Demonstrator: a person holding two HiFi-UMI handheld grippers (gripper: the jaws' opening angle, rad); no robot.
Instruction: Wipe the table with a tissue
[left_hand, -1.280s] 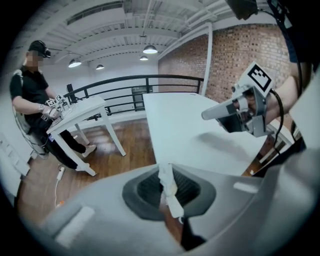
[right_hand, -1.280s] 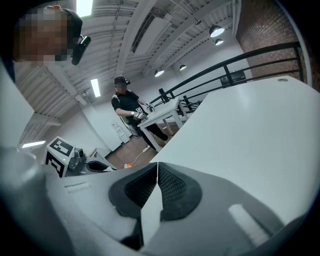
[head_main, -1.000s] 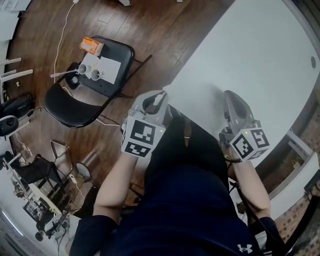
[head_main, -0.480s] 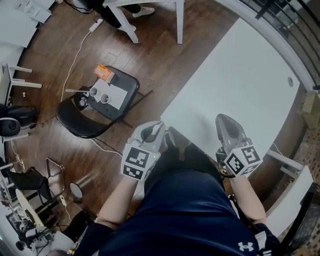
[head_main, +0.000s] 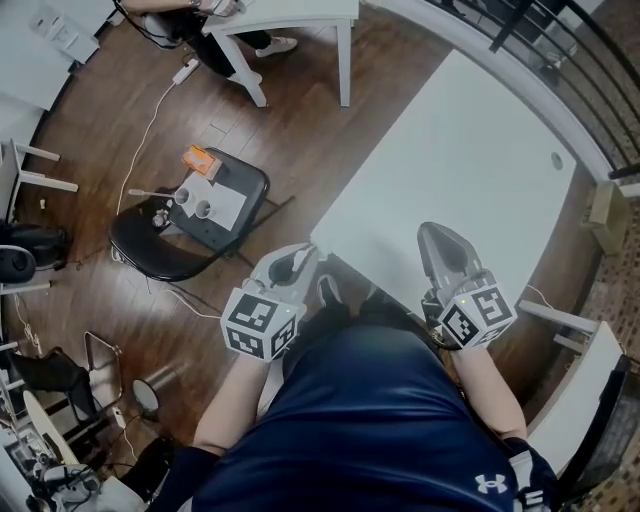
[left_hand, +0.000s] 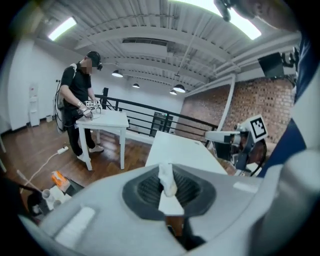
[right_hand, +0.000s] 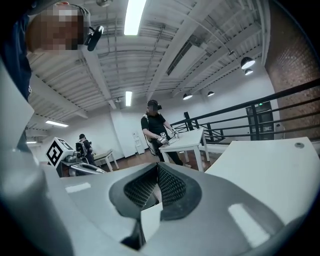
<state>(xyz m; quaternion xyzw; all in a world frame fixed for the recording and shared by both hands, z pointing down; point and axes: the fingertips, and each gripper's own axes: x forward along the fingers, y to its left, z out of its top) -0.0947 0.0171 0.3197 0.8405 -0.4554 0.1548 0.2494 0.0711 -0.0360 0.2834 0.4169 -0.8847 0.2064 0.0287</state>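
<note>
Where left gripper (head_main: 297, 262) jaws meet, tissue (left_hand: 167, 179) sits pinched, beside table (head_main: 470, 150) corner

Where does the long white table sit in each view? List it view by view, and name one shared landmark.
Head view: the long white table fills the upper right, running diagonally.
Left gripper view: the table is at centre, just beyond the jaws that pinch the tissue.
Right gripper view: the table is on the right side, stretching away.
Shared landmark: the black railing past the table's far end.

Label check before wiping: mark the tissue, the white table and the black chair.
tissue (left_hand: 166, 179), left gripper view, twisted upper end
white table (head_main: 470, 150), head view, bare top
black chair (head_main: 250, 190), head view, bare part
</note>
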